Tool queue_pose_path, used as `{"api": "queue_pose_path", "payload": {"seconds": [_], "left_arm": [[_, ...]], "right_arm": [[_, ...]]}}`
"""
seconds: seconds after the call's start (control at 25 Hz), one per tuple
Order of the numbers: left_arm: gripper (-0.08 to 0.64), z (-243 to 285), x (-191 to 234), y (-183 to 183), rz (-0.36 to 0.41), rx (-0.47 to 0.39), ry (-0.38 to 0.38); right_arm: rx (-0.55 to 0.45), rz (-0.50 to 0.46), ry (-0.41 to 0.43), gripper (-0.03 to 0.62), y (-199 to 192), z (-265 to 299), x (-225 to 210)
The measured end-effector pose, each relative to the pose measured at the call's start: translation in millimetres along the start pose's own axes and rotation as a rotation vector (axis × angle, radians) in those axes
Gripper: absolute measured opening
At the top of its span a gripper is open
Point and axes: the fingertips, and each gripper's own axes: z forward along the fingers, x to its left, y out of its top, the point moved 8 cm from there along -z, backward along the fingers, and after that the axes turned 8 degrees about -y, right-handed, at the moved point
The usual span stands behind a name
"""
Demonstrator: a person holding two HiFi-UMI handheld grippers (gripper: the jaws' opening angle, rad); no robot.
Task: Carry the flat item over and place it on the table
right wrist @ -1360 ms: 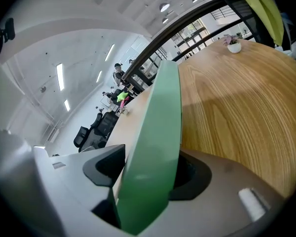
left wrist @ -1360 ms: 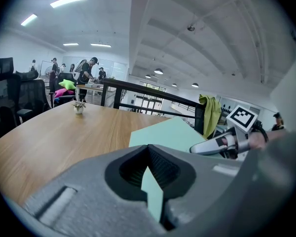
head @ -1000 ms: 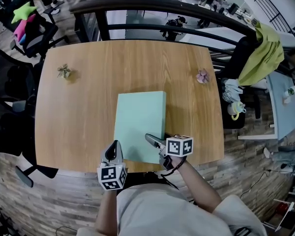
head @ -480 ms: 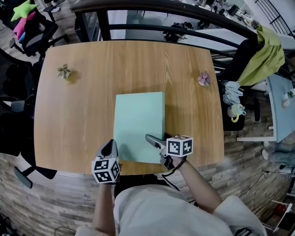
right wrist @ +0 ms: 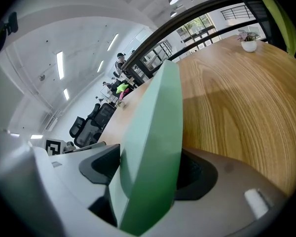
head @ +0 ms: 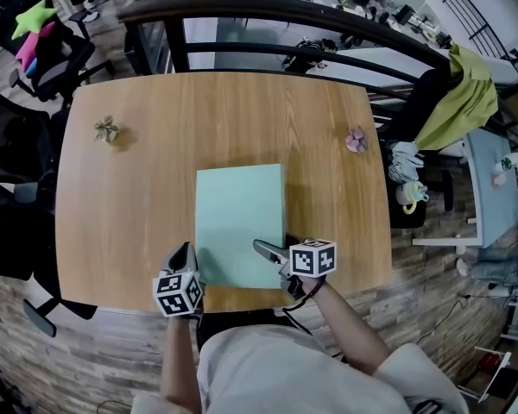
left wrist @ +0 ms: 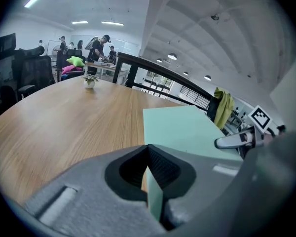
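Note:
A mint-green flat board lies on the wooden table, near its front edge. My right gripper is at the board's near right corner. In the right gripper view the thick board stands between the jaws of the right gripper; they are opening, and a dark gap shows beside one pad. My left gripper sits just off the board's near left corner. In the left gripper view the left gripper has its tips meeting with nothing gripped, and the board lies ahead to the right.
Two small potted plants stand on the table, one far left and one far right. A black railing runs behind the table. Office chairs stand to the left, and a chair draped with a yellow-green cloth to the right.
My left gripper has drawn left and back, off the board's near left corner. The right gripper stays at the near right corner. The board has hardly shifted.

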Motion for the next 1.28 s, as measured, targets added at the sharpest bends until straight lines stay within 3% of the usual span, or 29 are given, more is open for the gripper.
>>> {"api": "queue_pose_path", "payload": {"seconds": [0.68, 0.84, 1.0, 1.28], "left_arm": [[0.0, 10.5, -8.2, 11.9, 0.032, 0.016, -0.053], [0.0, 14.1, -15.1, 14.6, 0.054, 0.021, -0.079], [0.0, 18.4, -17.4, 14.8, 0.056, 0.024, -0.09], [0.0, 21.0, -19.2, 17.0, 0.064, 0.03, -0.103]], "right_arm": [[0.02, -0.105, -0.034, 0.39, 17.2, 37.0, 6.9], [0.006, -0.165, -0.097, 0.405, 21.0, 39.9, 4.1], [0.012, -0.344, -0.171, 0.316, 23.2, 43.7, 8.5], [-0.004, -0.347, -0.17, 0.316, 26.6, 46.6, 12.0]]}}
